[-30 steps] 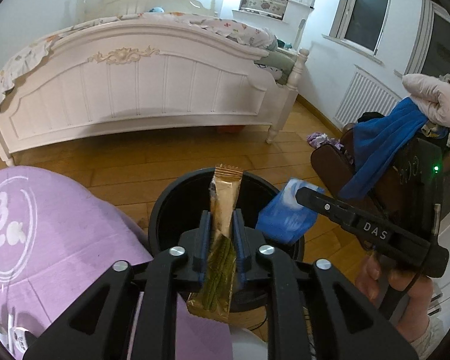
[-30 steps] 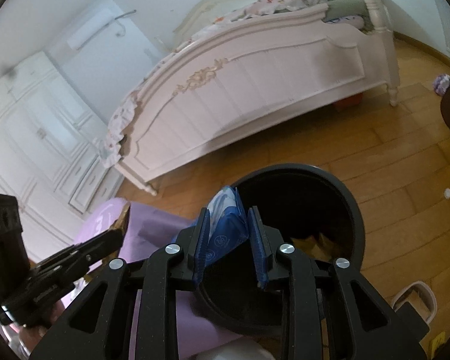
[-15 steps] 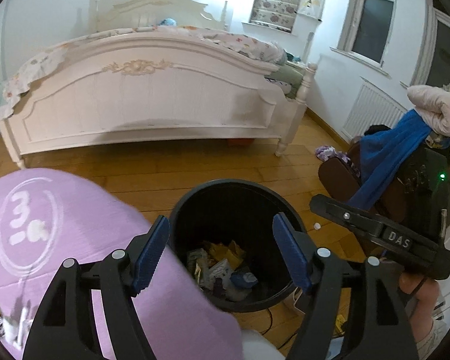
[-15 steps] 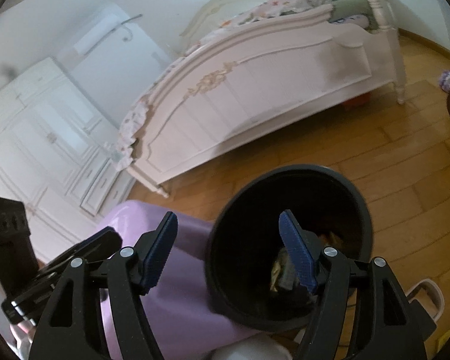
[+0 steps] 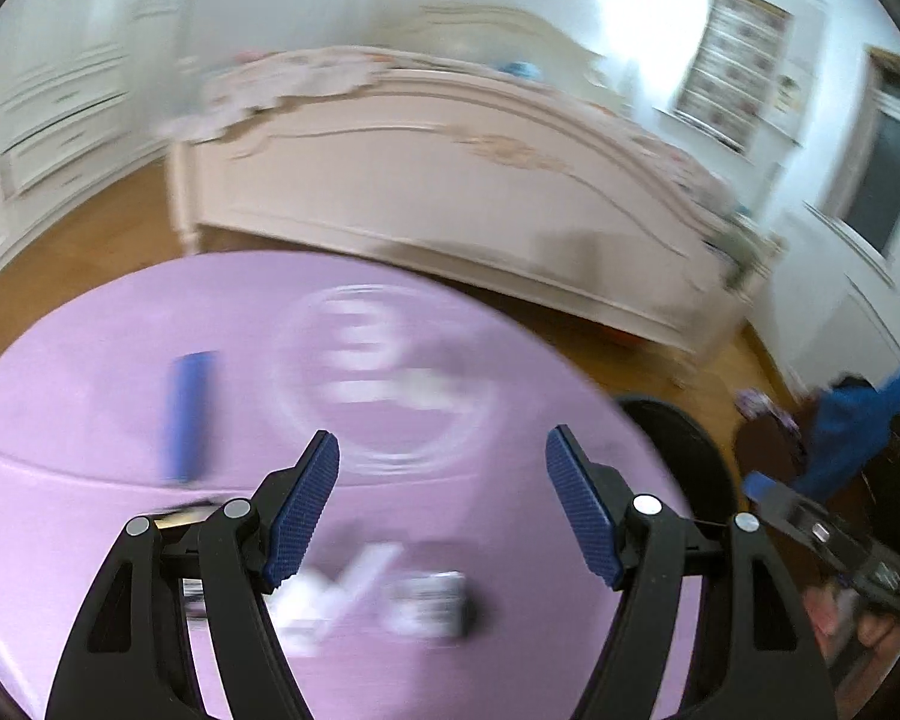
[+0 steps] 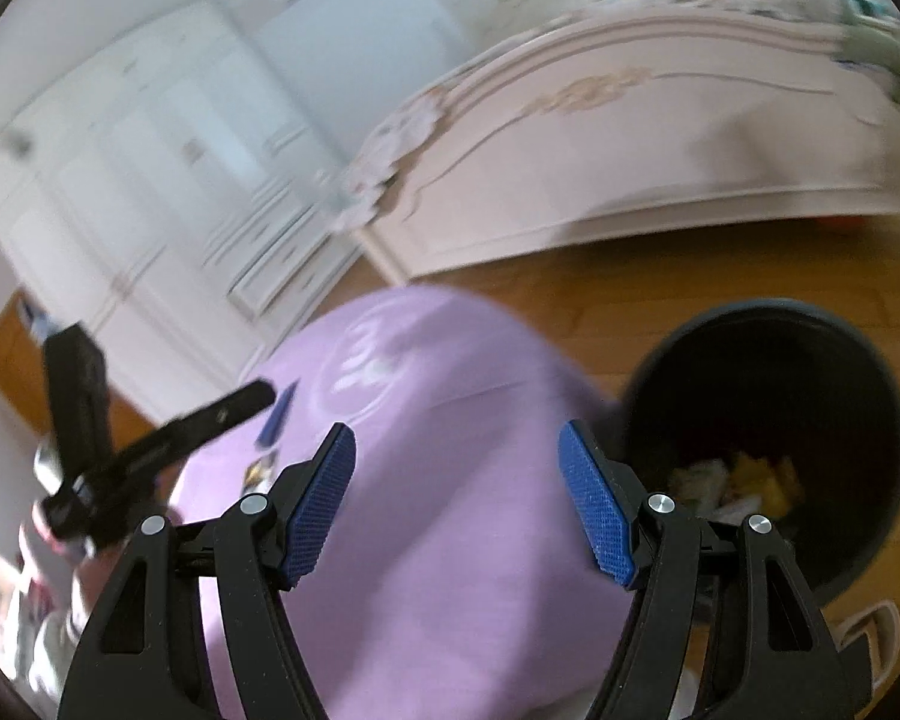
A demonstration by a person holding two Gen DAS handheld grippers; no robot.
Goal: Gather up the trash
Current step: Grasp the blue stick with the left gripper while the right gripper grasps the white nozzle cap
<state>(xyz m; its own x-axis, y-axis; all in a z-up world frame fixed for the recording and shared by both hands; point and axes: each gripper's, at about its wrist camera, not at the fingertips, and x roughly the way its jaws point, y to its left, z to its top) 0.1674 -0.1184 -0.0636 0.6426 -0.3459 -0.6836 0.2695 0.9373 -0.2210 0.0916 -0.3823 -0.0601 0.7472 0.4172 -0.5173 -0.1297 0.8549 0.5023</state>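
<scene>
Both views are blurred by motion. My left gripper [image 5: 443, 468] is open and empty above the purple round cloth-covered table [image 5: 90, 420]. On that cloth lie a blue wrapper [image 5: 187, 417], a blurred white and dark packet [image 5: 435, 603] and a gold-edged wrapper [image 5: 177, 516] behind the left finger. My right gripper [image 6: 457, 468] is also open and empty over the same purple table [image 6: 450, 570]. The black trash bin [image 6: 858, 348] stands to its right, with wrappers [image 6: 744, 477] inside. The bin's rim [image 5: 684, 438] shows right of the table in the left wrist view.
A white carved bed [image 5: 450, 192] stands behind on the wooden floor [image 6: 600, 294]. White wardrobes [image 6: 150, 180] line the left wall. Blue cloth [image 5: 864, 426] hangs over a dark chair at right. A hand holds the other gripper [image 6: 150, 444] at left.
Both grippers opened and dropped the gold wrapper and the blue packet into the bin, then swung left from over the bin to over the purple table.
</scene>
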